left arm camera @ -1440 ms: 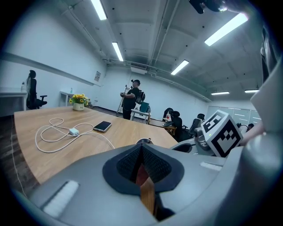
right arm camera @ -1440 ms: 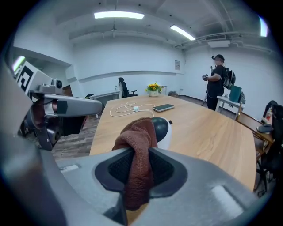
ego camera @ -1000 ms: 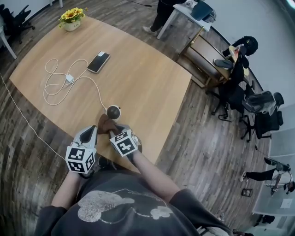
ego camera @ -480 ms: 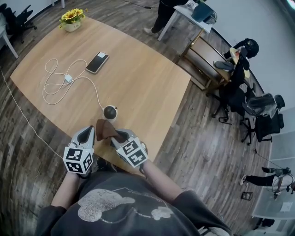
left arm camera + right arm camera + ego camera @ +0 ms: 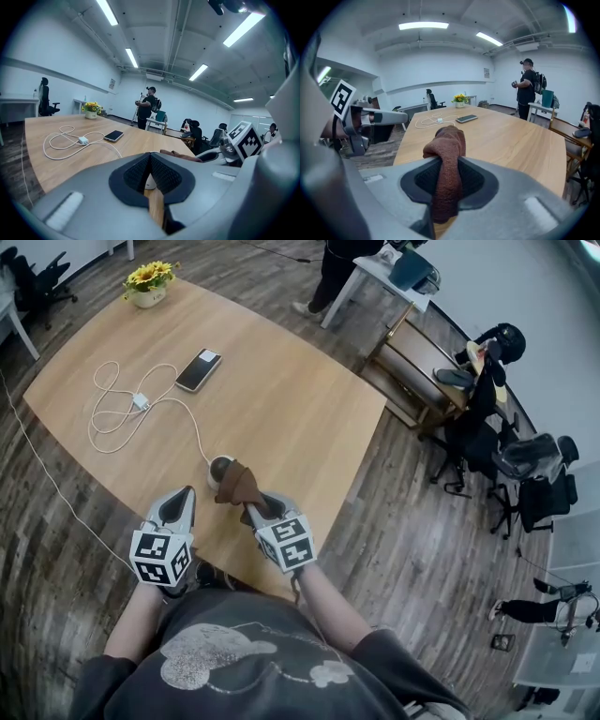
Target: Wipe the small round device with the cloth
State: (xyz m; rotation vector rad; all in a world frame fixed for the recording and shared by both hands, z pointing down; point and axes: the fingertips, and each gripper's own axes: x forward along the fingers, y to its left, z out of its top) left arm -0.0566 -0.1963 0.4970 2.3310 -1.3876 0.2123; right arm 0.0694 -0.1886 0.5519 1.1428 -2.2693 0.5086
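Right tongs (image 5: 251, 509) are clamped on the brown cloth (image 5: 238, 484). In the right gripper view a fold of it fills the gap between the pads and bunches up over the tips. Left tongs (image 5: 185, 493) are pressed together with nothing between them. They sit low over the near edge of the bench (image 5: 300, 399), just beside the right ones.

From my head view, the cloth's bunched end lies over the right part of the small round device (image 5: 220, 468). That device stands on the bench close to the near edge, just ahead of both tongs. I cannot tell how firmly cloth and device touch.

A white cable (image 5: 112, 413) reaches the device and runs away to the left in loose loops, with a small plug block on it. Beyond that a dark phone (image 5: 200, 367) lies flat, and a pot of yellow flowers (image 5: 147, 281) stands at the far corner. A person (image 5: 339, 263) stands past the bench's far end.
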